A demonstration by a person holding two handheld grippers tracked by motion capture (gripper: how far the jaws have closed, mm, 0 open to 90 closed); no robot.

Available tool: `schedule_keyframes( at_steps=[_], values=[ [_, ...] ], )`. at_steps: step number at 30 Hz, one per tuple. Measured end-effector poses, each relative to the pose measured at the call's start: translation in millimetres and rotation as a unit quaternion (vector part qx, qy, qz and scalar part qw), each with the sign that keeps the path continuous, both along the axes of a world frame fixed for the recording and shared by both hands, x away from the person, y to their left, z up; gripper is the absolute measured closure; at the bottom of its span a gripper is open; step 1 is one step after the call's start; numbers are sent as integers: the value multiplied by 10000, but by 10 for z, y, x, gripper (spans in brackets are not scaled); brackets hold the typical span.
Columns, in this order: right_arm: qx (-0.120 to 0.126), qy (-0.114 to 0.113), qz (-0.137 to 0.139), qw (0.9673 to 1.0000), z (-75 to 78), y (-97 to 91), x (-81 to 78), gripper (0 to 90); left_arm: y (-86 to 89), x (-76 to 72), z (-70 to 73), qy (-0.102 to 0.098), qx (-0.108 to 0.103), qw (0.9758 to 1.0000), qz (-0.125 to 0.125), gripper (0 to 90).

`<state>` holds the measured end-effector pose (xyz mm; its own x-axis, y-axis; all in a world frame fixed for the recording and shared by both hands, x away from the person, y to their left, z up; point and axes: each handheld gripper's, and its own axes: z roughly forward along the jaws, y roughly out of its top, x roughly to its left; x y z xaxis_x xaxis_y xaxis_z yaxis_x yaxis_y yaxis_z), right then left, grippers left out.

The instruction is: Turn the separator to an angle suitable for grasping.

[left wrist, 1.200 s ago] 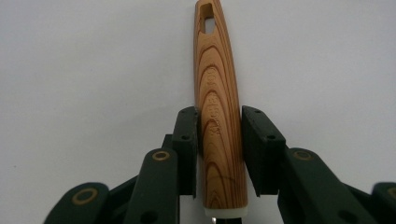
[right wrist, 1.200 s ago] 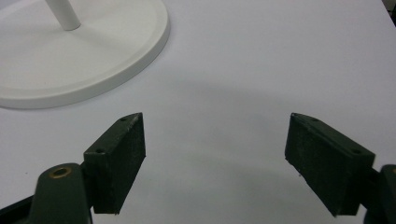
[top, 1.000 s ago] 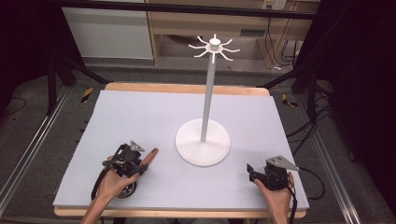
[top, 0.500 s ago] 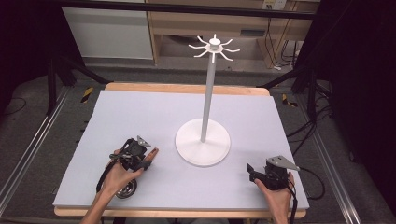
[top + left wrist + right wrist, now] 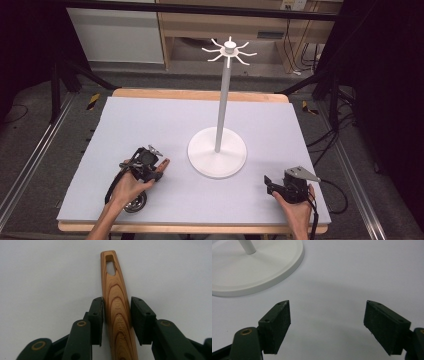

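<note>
Wooden handle (image 5: pixel 117 312) lies flat on the grey table mat (image 5: pixel 150 120), left of the white stand base (image 5: pixel 217 152), w/ the left gripper (image 5: pixel 116 320) straddling it. Jaws have just been closing; left pad looks to be touching the wood, right pad seems a hair off, hard to tell at this angle, so not a firm clamp yet. Handle is stiff, light, smooth varnished striped grain, tapered, slot near the tip; best held mid-shaft across the wide faces, may slip. Right gripper (image 5: pixel 327 325) rests w/ jaws spread wide, nothing between.
</note>
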<state>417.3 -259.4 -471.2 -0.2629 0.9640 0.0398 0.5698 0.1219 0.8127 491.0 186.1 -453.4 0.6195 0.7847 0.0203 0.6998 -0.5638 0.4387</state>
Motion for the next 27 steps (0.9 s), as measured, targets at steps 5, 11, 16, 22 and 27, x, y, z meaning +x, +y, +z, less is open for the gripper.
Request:
schedule_keyframes(
  at_steps=[5,11,16,22,27],
  values=[
    [-29,23,-14,10000,-11,-3,8,215,-16,2,2,3,3,10000,74,661],
    [9,49,-7,10000,-10,-14,4,214,-36,23,16,85,76,9999,68,671],
    [-4,44,-13,10000,-16,-23,7,214,-9,24,23,77,-7,9999,92,671],
    [14,59,-21,10000,-18,-21,9,214,53,-9,113,-85,-217,9996,134,673],
    [52,42,-50,10000,-10,-28,3,214,103,-93,257,-377,-480,9981,129,674]
  ],
)
